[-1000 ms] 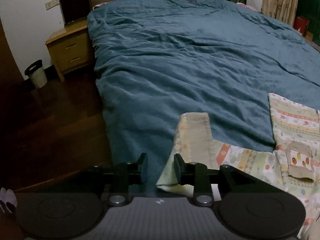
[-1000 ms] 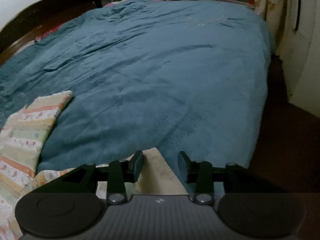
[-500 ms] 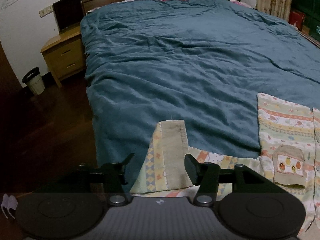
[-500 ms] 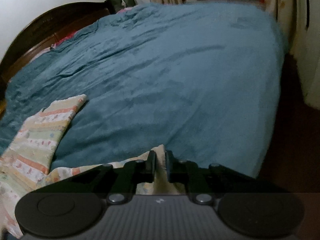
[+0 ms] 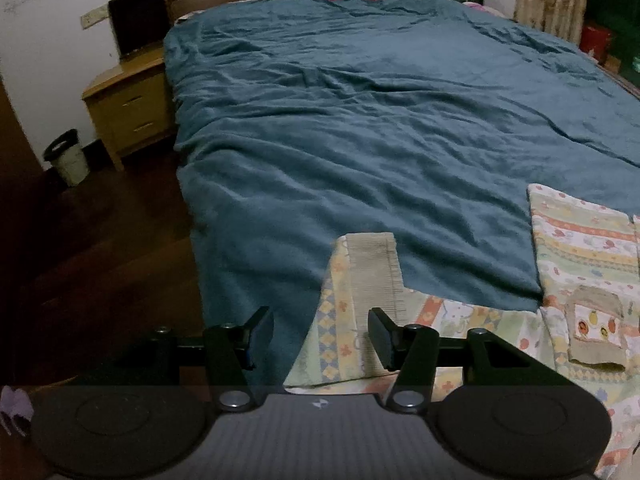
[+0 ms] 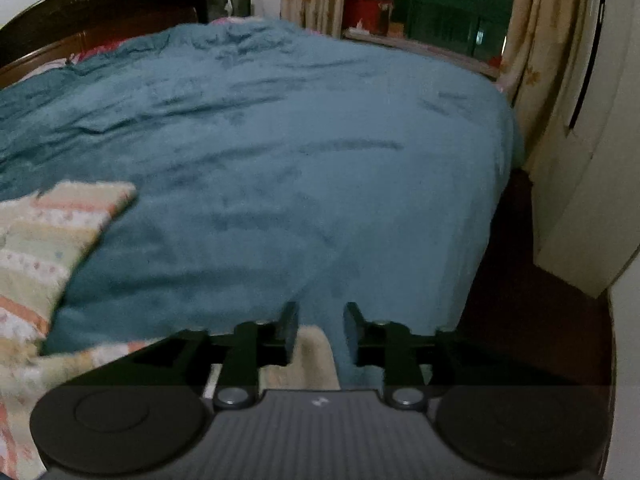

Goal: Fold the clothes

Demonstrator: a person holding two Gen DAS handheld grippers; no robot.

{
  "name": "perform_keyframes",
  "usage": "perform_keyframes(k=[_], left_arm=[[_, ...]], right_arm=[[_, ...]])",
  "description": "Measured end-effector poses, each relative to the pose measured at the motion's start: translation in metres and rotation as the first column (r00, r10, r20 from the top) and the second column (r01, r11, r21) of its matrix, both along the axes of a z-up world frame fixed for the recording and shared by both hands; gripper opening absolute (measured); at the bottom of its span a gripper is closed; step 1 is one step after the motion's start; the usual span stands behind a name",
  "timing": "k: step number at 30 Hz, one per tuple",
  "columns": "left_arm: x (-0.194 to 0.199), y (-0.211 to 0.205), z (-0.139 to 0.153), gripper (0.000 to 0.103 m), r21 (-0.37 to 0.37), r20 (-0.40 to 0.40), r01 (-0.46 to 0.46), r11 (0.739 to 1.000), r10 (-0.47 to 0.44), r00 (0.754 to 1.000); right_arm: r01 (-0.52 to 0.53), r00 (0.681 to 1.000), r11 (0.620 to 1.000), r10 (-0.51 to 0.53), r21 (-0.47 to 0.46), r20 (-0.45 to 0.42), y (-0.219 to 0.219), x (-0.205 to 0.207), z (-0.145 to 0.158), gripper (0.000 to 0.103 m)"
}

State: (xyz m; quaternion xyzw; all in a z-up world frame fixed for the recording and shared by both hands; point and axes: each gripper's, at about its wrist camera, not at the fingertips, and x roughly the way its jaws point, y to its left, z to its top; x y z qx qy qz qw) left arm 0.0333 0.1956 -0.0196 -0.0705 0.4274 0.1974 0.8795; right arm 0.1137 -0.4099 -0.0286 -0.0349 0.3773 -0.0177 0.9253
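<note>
We see the garment [image 5: 580, 264] spread on the near edge of the bed [image 5: 380, 120], at four o'clock in the left view and at eight o'clock [image 6: 44, 248] in the right one. Each sleeve runs out sideways and its cuff turns up toward twelve o'clock, long axis pointing away from us.

Our left gripper [image 5: 320, 336] stands spread, the left cuff [image 5: 370, 276] lying between its jaws untouched, closer to the right jaw.

Our right gripper [image 6: 320, 332] is opening; the right cuff [image 6: 314, 360] shows low between its jaws, nearer the left one, and no pad presses it.

We judge each cuff belongs to its own hand, straight ahead and just below the tips.
</note>
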Motion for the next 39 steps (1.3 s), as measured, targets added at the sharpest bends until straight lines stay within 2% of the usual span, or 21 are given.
perform_keyframes(k=[2,4,7,9,13,17,20,25,27,28,31,33,37,39], left_arm=[[0.000,-0.003,-0.003,0.056,0.001,0.008,0.029,1.000,-0.029,1.000],[0.004,-0.007,-0.008,0.056,-0.003,0.001,0.067,0.998,-0.067,0.998],[0.011,-0.014,-0.017,0.058,0.016,-0.024,0.113,0.993,-0.112,0.993],[0.016,-0.018,-0.022,0.068,0.027,-0.034,0.126,0.992,-0.125,0.992],[0.026,-0.020,-0.033,0.072,0.092,-0.056,0.121,0.988,-0.116,0.992],[0.029,-0.006,-0.035,0.073,0.170,-0.066,0.056,0.984,-0.045,0.997],[0.022,0.022,-0.030,0.073,0.148,-0.043,-0.020,0.989,0.026,0.999],[0.011,0.056,-0.024,0.072,0.173,-0.036,-0.125,0.977,0.133,0.990],[0.005,0.059,-0.019,0.072,0.150,-0.021,-0.132,0.980,0.136,0.990],[0.002,0.060,-0.016,0.072,0.137,-0.012,-0.132,0.982,0.135,0.991],[-0.004,0.044,-0.006,0.072,0.072,0.022,-0.079,0.994,0.078,0.997],[-0.004,0.023,-0.004,0.072,0.039,0.026,0.002,0.999,-0.003,1.000],[-0.006,-0.021,-0.003,0.072,0.017,0.015,0.165,0.986,-0.165,0.986],[-0.010,-0.035,-0.004,0.071,0.012,0.002,0.197,0.980,-0.197,0.980]], right_arm=[[-0.027,1.000,1.000,0.027,0.009,0.016,0.008,0.001,0.010,0.031],[-0.059,0.998,0.998,0.058,0.025,0.029,0.018,0.003,0.018,0.039],[-0.115,0.993,0.992,0.113,0.045,0.041,0.041,0.006,0.026,0.040],[-0.156,0.987,0.986,0.154,0.055,0.045,0.056,0.009,0.030,0.043],[-0.227,0.974,0.972,0.225,0.065,0.040,0.087,0.014,0.031,0.045],[-0.275,0.961,0.960,0.274,0.061,0.022,0.113,0.017,0.029,0.046],[-0.299,0.954,0.952,0.299,0.062,0.021,0.125,0.017,0.030,0.046],[-0.335,0.942,0.940,0.334,0.071,0.015,0.143,0.015,0.033,0.046],[-0.352,0.936,0.933,0.352,0.069,0.014,0.150,0.012,0.033,0.047],[-0.359,0.933,0.931,0.359,0.071,0.012,0.153,0.011,0.033,0.051],[-0.373,0.927,0.924,0.374,0.082,0.001,0.162,0.009,0.029,0.053],[-0.384,0.922,0.919,0.386,0.083,-0.011,0.167,0.007,0.026,0.054],[-0.408,0.911,0.909,0.412,0.089,-0.032,0.176,0.002,0.022,0.053],[-0.438,0.896,0.894,0.443,0.092,-0.036,0.182,-0.005,0.023,0.054]])
